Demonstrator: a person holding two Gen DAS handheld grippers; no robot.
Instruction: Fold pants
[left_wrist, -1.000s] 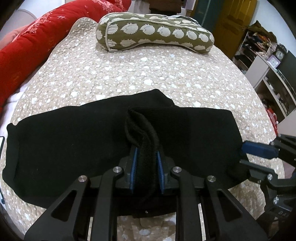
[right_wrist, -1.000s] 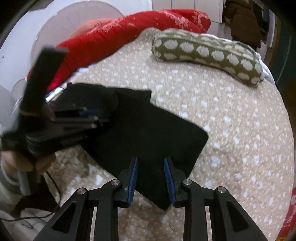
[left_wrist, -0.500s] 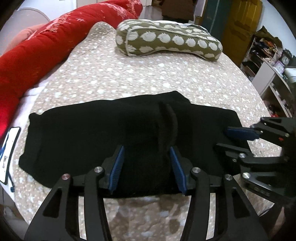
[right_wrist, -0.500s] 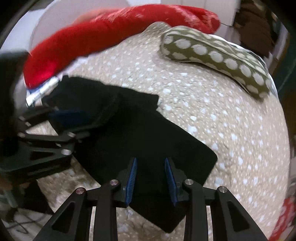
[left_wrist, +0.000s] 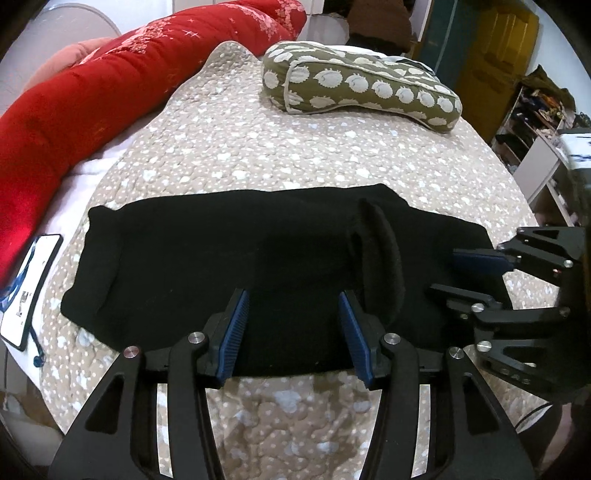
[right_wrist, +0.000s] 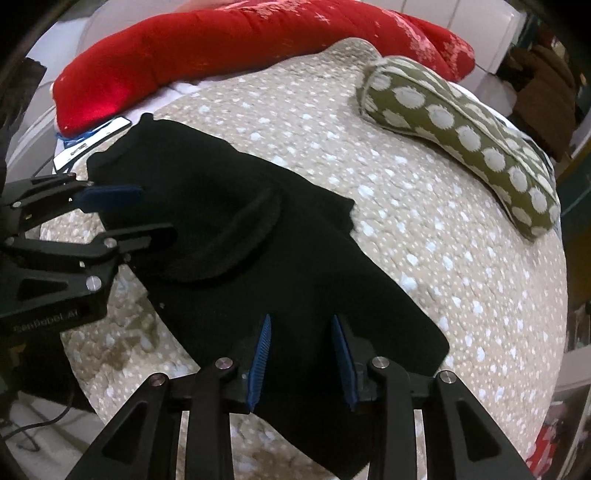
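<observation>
Black pants (left_wrist: 221, 258) lie folded in a long flat band across the beige quilted bed; they also show in the right wrist view (right_wrist: 295, 266). A raised fold of cloth (left_wrist: 380, 254) stands up near the middle. My left gripper (left_wrist: 291, 332) is open and empty over the near edge of the pants, left of that fold; it shows in the right wrist view (right_wrist: 125, 218). My right gripper (right_wrist: 301, 350) is open and empty over the pants' right end; it shows at the right in the left wrist view (left_wrist: 469, 273).
A green spotted pillow (left_wrist: 362, 88) lies at the far side of the bed. A long red bolster (left_wrist: 92, 99) runs along the left. A phone with a cable (left_wrist: 29, 291) lies at the left bed edge. Shelves (left_wrist: 535, 122) stand at the right.
My left gripper opened and let go of the cloth fold, which stays standing to its right. Both grippers have drawn back a little from the pants.
</observation>
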